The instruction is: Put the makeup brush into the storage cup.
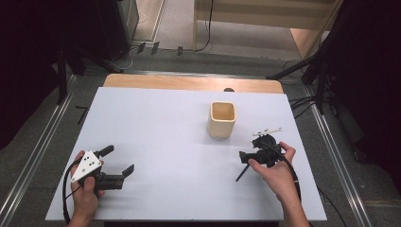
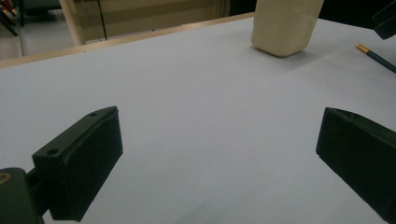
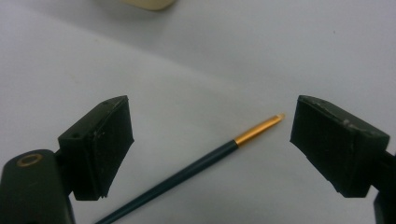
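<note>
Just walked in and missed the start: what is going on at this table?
A person holds a gripper in each hand over a white table. The right gripper is open, its jaws on either side of a thin dark stick with a gold tip lying flat, not yet gripped. The left gripper is open and holds nothing. A cream square cup stands upright farther back.
</note>
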A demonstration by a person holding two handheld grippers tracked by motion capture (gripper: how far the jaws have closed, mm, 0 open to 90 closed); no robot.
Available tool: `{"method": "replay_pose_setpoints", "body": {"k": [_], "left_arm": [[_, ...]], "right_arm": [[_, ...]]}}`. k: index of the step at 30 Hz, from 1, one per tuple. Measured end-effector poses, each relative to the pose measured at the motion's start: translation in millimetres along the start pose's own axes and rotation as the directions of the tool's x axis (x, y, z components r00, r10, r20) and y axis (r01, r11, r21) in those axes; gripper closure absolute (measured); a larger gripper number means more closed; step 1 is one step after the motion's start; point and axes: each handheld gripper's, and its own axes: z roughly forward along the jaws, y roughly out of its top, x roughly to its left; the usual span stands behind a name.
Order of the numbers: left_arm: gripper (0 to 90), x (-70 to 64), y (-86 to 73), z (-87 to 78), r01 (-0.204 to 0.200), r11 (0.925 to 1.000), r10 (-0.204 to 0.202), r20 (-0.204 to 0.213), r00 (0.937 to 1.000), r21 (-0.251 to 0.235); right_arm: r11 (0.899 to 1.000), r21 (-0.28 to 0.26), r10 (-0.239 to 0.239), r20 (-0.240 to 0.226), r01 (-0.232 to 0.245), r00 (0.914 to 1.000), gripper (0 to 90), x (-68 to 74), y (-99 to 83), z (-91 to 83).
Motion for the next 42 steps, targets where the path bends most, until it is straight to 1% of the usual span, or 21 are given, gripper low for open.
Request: {"method": "replay_pose_setpoints", "body": {"k": [3, 5, 7, 8, 11, 14, 17, 20, 21, 22, 24, 26, 27, 28, 32, 34, 35, 38, 40, 41, 42], "left_arm": [[0.9, 1.3, -0.4, -0.2, 0.002, 1.0000, -0.002, -0.002, 1.0000, 0.003], [0.9, 1.6, -0.5, 0.0, 0.005, 1.0000, -0.005, -0.002, 1.0000, 0.003], [0.9, 1.5, -0.5, 0.1, 0.005, 1.0000, -0.005, -0.002, 1.0000, 0.004], [0.9, 1.4, -0.4, 0.1, 0.003, 1.0000, -0.003, -0.002, 1.0000, 0.004], [0.9, 0.8, -0.4, 0.3, 0.000, 1.0000, 0.000, -0.003, 1.0000, 0.007], [0.9, 0.7, -0.4, 0.8, 0.000, 1.0000, 0.000, -0.002, 1.0000, 0.008], [0.9, 0.7, -0.4, 1.1, -0.001, 0.9999, 0.001, -0.001, 1.0000, 0.011], [0.9, 0.7, -0.3, 1.1, -0.004, 0.9999, 0.004, -0.001, 1.0000, 0.012], [0.9, 0.6, -0.3, 1.2, -0.004, 0.9999, 0.004, -0.001, 1.0000, 0.012], [0.9, 0.6, -0.4, 1.3, -0.003, 0.9999, 0.003, 0.000, 1.0000, 0.011], [0.9, 0.7, -0.4, 1.4, -0.003, 0.9999, 0.003, 0.000, 1.0000, 0.011], [0.9, 0.9, -0.4, 1.5, -0.004, 0.9999, 0.004, 0.001, 1.0000, 0.013], [0.9, 0.9, -0.4, 1.5, -0.005, 0.9999, 0.005, 0.001, 1.0000, 0.014], [0.9, 0.9, -0.4, 1.6, -0.004, 0.9999, 0.004, 0.001, 1.0000, 0.014], [0.9, 0.8, -0.5, 1.8, -0.003, 0.9999, 0.003, 0.001, 1.0000, 0.015], [0.9, 0.5, -0.6, 2.1, 0.000, 0.9999, 0.000, 0.001, 1.0000, 0.015], [0.9, 0.5, -0.6, 2.1, -0.001, 0.9999, 0.001, 0.001, 1.0000, 0.016], [0.9, 0.6, -0.7, 2.2, 0.001, 0.9999, -0.001, 0.001, 1.0000, 0.015], [0.9, 0.7, -0.8, 2.4, 0.002, 0.9999, -0.002, 0.002, 1.0000, 0.015], [0.9, 0.6, -0.8, 2.4, 0.002, 0.9999, -0.002, 0.003, 1.0000, 0.016], [0.9, 0.6, -0.7, 2.4, 0.002, 0.9999, -0.002, 0.002, 1.0000, 0.016]], "right_arm": [[0.999, 0.030, 0.024, 0.013, -0.024, 0.9996, 13.9, -4.0, -2.2, 2.0], [0.998, 0.059, 0.032, 0.008, -0.032, 0.9995, 15.7, -6.2, -4.3, 2.9], [0.997, 0.064, 0.037, 0.001, -0.037, 0.9993, 16.7, -7.0, -4.7, 3.3], [0.996, 0.072, 0.045, -0.001, -0.045, 0.9990, 20.2, -7.4, -5.1, 3.4], [0.996, 0.079, 0.047, -0.002, -0.046, 0.9989, 20.6, -8.8, -5.5, 4.1], [0.993, 0.098, 0.063, 0.006, -0.063, 0.9980, 23.4, -9.5, -6.4, 4.8], [0.992, 0.110, 0.057, 0.016, -0.058, 0.9982, 25.8, -8.9, -7.4, 6.3], [0.986, 0.136, 0.101, -0.004, -0.100, 0.9949, 28.6, -8.4, -7.4, 8.6], [0.986, 0.136, 0.101, -0.004, -0.100, 0.9949, 28.6, -8.4, -7.4, 8.6], [0.981, 0.152, 0.122, -0.007, -0.120, 0.9925, 29.8, -9.0, -7.1, 9.8], [0.979, 0.161, 0.129, -0.006, -0.126, 0.9916, 30.8, -9.3, -7.1, 10.6], [0.973, 0.184, 0.142, -0.005, -0.138, 0.9899, 31.9, -9.5, -7.0, 12.0], [0.967, 0.204, 0.155, -0.001, -0.152, 0.9878, 32.4, -8.8, -6.6, 13.3], [0.967, 0.204, 0.155, -0.001, -0.152, 0.9878, 32.4, -8.8, -6.6, 13.3], [0.956, 0.247, 0.158, 0.012, -0.156, 0.9874, 32.6, -5.1, -6.0, 18.3], [0.956, 0.249, 0.154, 0.016, -0.153, 0.9879, 33.0, -4.5, -6.1, 19.5], [0.955, 0.257, 0.149, 0.028, -0.151, 0.9884, 33.9, -3.2, -6.4, 22.4], [0.955, 0.251, 0.152, 0.034, -0.156, 0.9878, 35.5, -2.5, -6.1, 22.8], [0.955, 0.252, 0.150, 0.047, -0.157, 0.9875, 38.5, -2.3, -5.9, 22.8], [0.956, 0.251, 0.137, 0.070, -0.150, 0.9882, 43.6, -1.5, -6.6, 22.3], [0.958, 0.248, 0.130, 0.072, -0.144, 0.9889, 43.9, -1.5, -6.9, 22.3]]}}
